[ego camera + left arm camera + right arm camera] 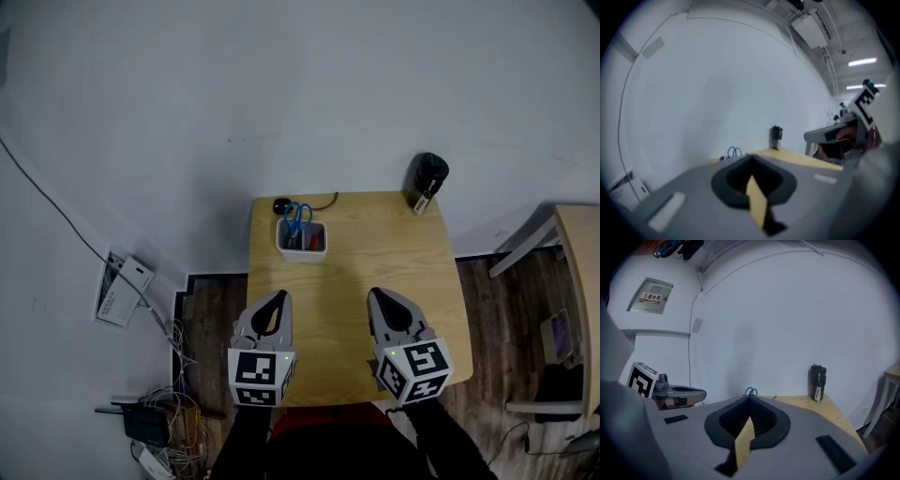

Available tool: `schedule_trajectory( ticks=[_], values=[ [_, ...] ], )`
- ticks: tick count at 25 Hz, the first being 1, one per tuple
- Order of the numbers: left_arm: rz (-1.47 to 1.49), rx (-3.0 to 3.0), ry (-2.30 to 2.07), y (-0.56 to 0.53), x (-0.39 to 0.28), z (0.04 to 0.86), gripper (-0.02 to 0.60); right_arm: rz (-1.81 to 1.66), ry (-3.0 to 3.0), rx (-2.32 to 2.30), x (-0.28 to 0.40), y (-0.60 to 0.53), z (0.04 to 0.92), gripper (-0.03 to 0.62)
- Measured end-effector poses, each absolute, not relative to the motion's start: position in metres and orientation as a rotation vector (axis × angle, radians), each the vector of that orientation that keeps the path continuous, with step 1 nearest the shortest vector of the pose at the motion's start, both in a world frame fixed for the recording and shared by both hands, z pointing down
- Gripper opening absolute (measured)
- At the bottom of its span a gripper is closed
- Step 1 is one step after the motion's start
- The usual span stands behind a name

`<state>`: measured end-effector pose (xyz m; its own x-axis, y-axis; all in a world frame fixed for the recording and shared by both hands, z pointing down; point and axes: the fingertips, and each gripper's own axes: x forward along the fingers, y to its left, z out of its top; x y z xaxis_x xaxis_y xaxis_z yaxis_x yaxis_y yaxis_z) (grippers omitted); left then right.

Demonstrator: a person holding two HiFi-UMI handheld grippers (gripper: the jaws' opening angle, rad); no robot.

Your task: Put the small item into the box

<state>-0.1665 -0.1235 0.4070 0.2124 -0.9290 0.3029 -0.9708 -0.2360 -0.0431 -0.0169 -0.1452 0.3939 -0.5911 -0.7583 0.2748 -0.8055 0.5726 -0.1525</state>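
A white box point(302, 239) holding blue-handled scissors point(298, 217) and pens stands at the table's far left. Just behind it lies a small black item point(281, 205) with a thin cable running right. My left gripper point(279, 298) hovers over the near left of the table, shut, with nothing in it. My right gripper point(377, 295) hangs beside it on the near right, also shut and empty. In the left gripper view the jaws meet at their tips point(751, 159); the same holds in the right gripper view point(750, 399). The scissors' handles point(751, 391) peek over the jaws.
A black bottle point(429, 181) with a tag stands at the far right corner of the small wooden table point(394, 244). A white wall rises behind. Cables and a router point(150, 427) lie on the floor at left. Another table's edge point(577, 281) is at right.
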Motion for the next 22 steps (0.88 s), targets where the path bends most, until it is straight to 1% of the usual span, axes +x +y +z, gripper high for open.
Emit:
schedule_trajectory(
  ticks=[22],
  values=[
    [0.365, 2.256, -1.922, -0.07, -0.151, 0.399, 0.003, 0.359, -2.691, 1.248, 0.003, -0.097, 0.384, 0.008]
  ],
)
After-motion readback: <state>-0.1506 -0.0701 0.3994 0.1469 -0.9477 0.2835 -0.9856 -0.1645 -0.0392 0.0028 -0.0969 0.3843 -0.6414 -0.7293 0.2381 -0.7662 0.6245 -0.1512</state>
